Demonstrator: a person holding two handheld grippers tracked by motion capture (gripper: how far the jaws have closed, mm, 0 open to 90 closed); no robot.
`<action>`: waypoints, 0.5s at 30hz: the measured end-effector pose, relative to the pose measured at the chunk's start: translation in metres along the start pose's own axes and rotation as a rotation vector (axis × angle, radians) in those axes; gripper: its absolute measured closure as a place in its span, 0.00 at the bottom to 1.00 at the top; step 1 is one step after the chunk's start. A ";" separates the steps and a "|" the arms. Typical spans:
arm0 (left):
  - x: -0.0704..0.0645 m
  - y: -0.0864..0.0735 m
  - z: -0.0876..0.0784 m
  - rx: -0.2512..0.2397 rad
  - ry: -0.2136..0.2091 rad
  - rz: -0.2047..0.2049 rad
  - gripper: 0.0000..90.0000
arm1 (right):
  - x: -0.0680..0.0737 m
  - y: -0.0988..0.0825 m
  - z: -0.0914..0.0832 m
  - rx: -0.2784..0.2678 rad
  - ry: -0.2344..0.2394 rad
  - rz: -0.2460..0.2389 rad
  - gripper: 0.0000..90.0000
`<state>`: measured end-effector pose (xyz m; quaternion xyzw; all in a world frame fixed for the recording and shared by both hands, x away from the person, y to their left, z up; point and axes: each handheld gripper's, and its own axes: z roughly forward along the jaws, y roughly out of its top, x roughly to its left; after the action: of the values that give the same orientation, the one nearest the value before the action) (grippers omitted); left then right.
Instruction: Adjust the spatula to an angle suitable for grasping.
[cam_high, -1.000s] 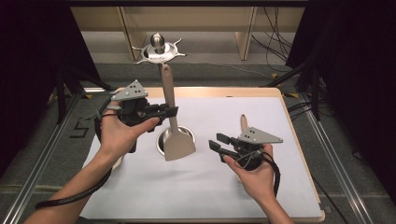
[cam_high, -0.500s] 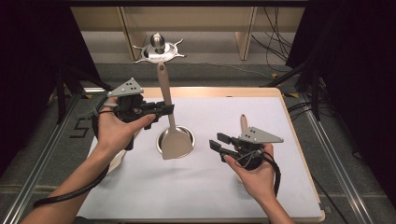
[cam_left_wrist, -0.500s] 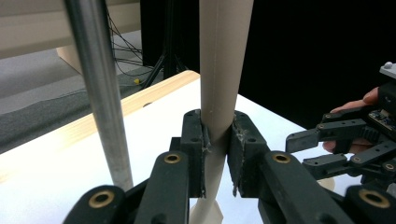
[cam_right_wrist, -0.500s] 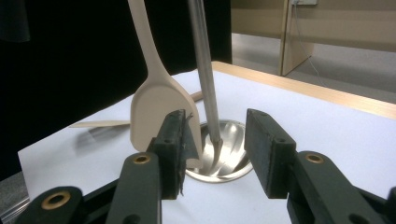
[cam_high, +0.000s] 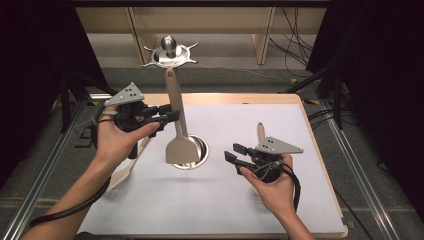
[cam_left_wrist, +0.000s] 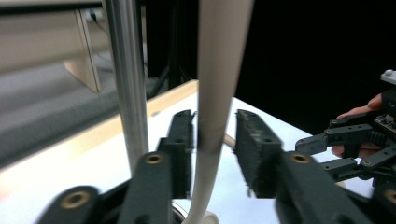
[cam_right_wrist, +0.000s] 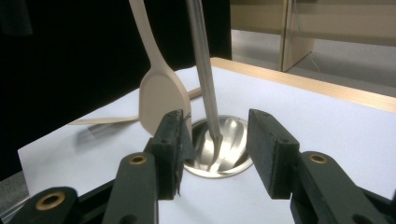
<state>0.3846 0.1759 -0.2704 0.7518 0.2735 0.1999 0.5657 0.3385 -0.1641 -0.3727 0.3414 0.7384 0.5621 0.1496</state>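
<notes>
A pale spatula (cam_high: 176, 150) stands blade down against a steel ladle bowl (cam_high: 201, 150) in the middle of the white table. Its handle (cam_left_wrist: 219, 70) rises between the jaws of my left gripper (cam_high: 167, 117). Those jaws have just been opening: the handle lies near one pad (cam_left_wrist: 182, 144) and a gap shows at the other, so the gripper is open. My right gripper (cam_high: 234, 152) hovers right of the bowl (cam_right_wrist: 229, 149), pointing at it. Its jaws have just been opening too, and nothing is between them. The ladle's steel handle (cam_right_wrist: 203, 70) rises from the bowl.
A pale wooden utensil (cam_high: 125, 170) lies on the table under my left hand. Another wooden handle (cam_high: 260, 131) pokes out behind my right gripper. The table's wooden edge (cam_high: 300, 97) runs along the far side, and a star-shaped metal fitting (cam_high: 170, 52) sits beyond it.
My left hand has drifted slightly left and away, taking the spatula with it. The left jaws now stand wider around the handle. The right hand has kept still.
</notes>
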 end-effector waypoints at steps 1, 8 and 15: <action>0.000 0.000 -0.004 0.000 0.011 0.009 0.69 | -0.001 0.000 0.000 -0.002 0.002 -0.009 0.64; 0.004 0.009 -0.031 -0.058 0.109 -0.019 0.92 | -0.001 0.000 0.000 0.004 -0.001 0.000 0.64; 0.008 0.024 -0.040 -0.156 0.166 -0.045 0.99 | 0.002 -0.002 0.000 0.024 -0.009 0.033 0.65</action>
<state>0.3708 0.2056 -0.2361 0.6801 0.3196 0.2694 0.6022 0.3366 -0.1626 -0.3740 0.3576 0.7387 0.5540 0.1396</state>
